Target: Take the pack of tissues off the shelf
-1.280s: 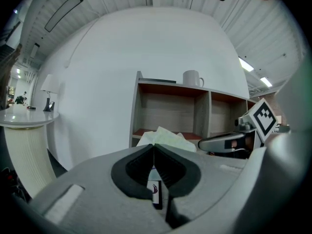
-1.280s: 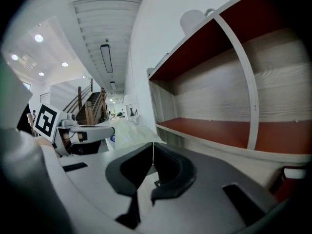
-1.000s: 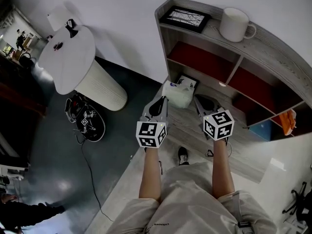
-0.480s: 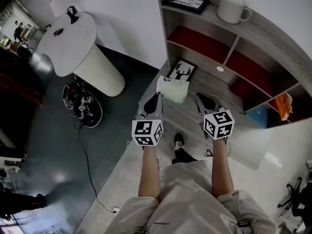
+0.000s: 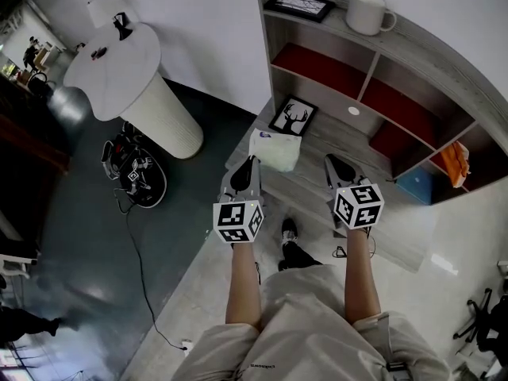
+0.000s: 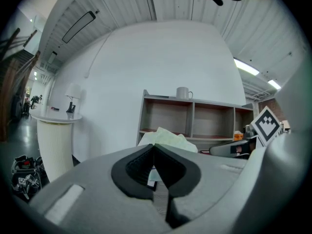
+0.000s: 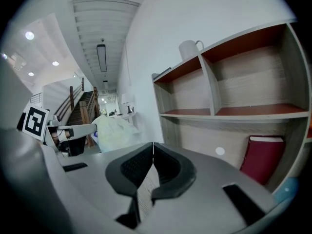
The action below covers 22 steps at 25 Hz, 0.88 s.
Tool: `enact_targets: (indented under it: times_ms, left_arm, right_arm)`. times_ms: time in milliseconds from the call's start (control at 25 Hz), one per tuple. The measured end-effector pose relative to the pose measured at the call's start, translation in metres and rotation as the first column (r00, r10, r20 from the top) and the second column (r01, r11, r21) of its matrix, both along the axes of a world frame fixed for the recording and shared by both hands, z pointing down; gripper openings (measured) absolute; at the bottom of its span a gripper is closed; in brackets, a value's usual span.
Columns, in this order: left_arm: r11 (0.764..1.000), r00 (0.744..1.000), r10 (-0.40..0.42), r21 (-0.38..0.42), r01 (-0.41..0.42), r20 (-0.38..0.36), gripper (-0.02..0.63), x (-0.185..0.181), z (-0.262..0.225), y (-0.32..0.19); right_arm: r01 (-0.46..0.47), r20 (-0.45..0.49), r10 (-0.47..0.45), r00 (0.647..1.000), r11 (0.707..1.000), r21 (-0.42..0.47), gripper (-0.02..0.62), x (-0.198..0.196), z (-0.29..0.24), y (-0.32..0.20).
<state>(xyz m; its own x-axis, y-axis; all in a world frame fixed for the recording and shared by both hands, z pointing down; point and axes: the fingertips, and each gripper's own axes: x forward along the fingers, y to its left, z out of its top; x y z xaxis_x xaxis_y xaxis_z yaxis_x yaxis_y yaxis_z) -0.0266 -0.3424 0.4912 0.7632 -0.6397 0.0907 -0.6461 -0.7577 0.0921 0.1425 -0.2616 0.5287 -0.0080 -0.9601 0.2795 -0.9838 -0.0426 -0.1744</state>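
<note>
The spot where the left gripper (image 5: 252, 163) nips the pack of tissues (image 5: 275, 150) is hidden. From above, the gripper's own body covers it. In the left gripper view the grey fingers block the lower part of the pack. Those fingers are squeezed tight together right at the pack's edge, so they seem to pinch its thin wrapper. The print on the pack is too small to read. The right gripper (image 5: 329, 159) has its fingers pressed together too, with nothing in them.

Ahead of both pairs of fingers stands a grey wooden shelf (image 5: 421, 42) with red backs. A white mug (image 5: 367, 12) and a flat picture frame (image 5: 299, 5) sit on its top. A deer picture (image 5: 292, 116) leans low down, just past the pack. Far to the right of the right fingers, an orange thing (image 5: 452, 161) and a blue thing (image 5: 414, 186) sit in the bottom of the shelf. I cannot tell what they are. Well off to the left of the left fingers is a round white surface (image 5: 115, 66) on a thick post. Below it, black gear (image 5: 135, 181) lies on the dark floor (image 5: 71, 244).

The pack hangs in the air just past the left fingers' tips, between the two grippers and clear of the shelf. Its long side seems to run sideways, from the left fingers toward the right ones. It looks soft and crumpled, so this is hard to be sure of.
</note>
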Motion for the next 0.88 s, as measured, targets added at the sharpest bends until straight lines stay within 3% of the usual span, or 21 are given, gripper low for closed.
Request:
enact_targets:
  times_ms: [880]
  left_arm:
    - [1.000,1.000,0.005,0.016,-0.004,-0.019,0.012,-0.003,-0.011,-0.007]
  right_arm:
    - [-0.010,-0.034,0.012,0.999,0.999,0.051,0.015,0.002,-0.023,-0.003]
